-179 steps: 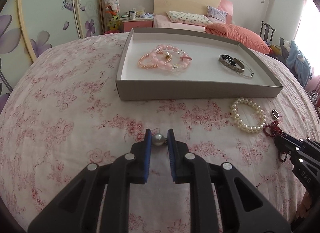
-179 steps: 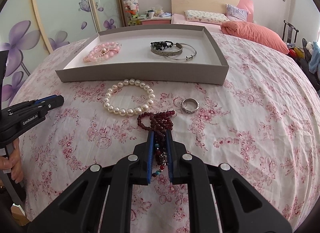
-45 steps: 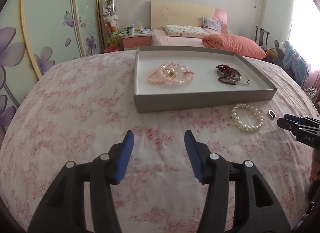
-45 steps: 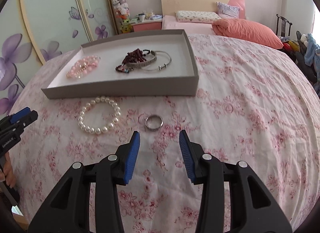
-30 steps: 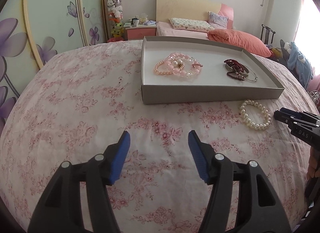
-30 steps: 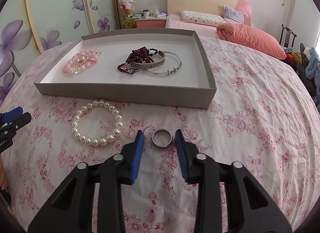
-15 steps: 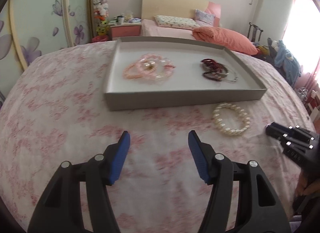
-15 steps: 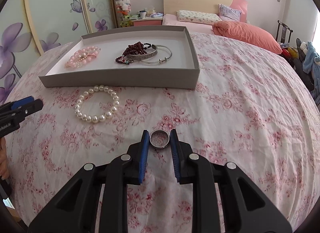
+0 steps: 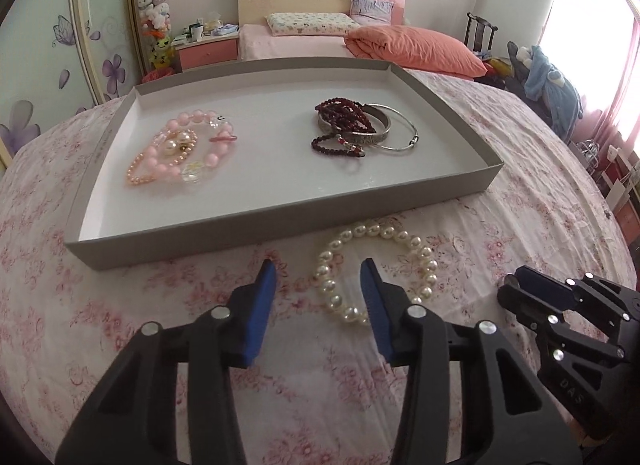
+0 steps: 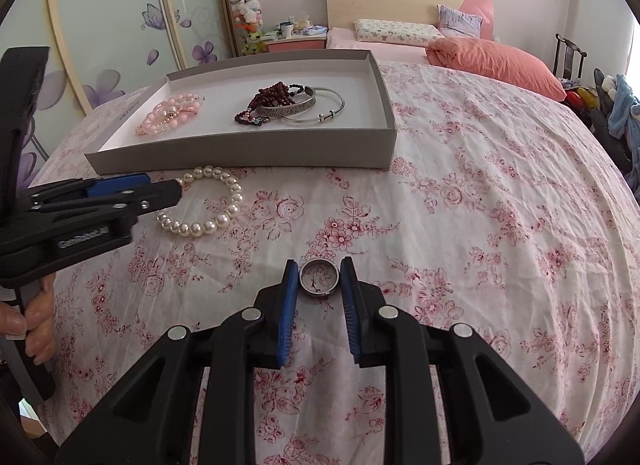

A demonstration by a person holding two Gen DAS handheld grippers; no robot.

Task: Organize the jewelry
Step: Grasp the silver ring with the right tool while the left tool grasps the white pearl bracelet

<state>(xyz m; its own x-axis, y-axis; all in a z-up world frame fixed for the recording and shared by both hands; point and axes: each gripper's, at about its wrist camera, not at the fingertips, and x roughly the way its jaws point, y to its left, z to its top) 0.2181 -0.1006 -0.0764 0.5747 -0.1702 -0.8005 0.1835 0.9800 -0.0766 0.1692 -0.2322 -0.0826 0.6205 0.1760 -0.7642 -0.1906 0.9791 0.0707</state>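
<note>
Left gripper [image 9: 318,297] fingers spread wide, empty, straddling near-left arc of pearl bracelet [image 9: 376,265] lying flat on bedspread [image 10: 480,185], just outside tray [image 9: 280,221] front wall. Right gripper [image 10: 320,285] pinches silver ring [image 10: 320,277] upright, well short of tray's front-right corner. Left nearer the pearls. Ring shows only in right view — pink beads [image 9: 180,153], red beads [image 9: 344,121] and bangles [image 9: 384,129] lie inside tray.

A floral bedspread [image 10: 480,201] covers the near surface. Beyond it stands a bed [image 9: 296,43] with a patterned pillow [image 9: 308,23] and an orange quilt [image 9: 416,49]. Left of that bed sits a pink nightstand [image 9: 206,51], then a tube of plush toys [image 9: 154,21] and flowered wardrobe doors [image 10: 112,25].
</note>
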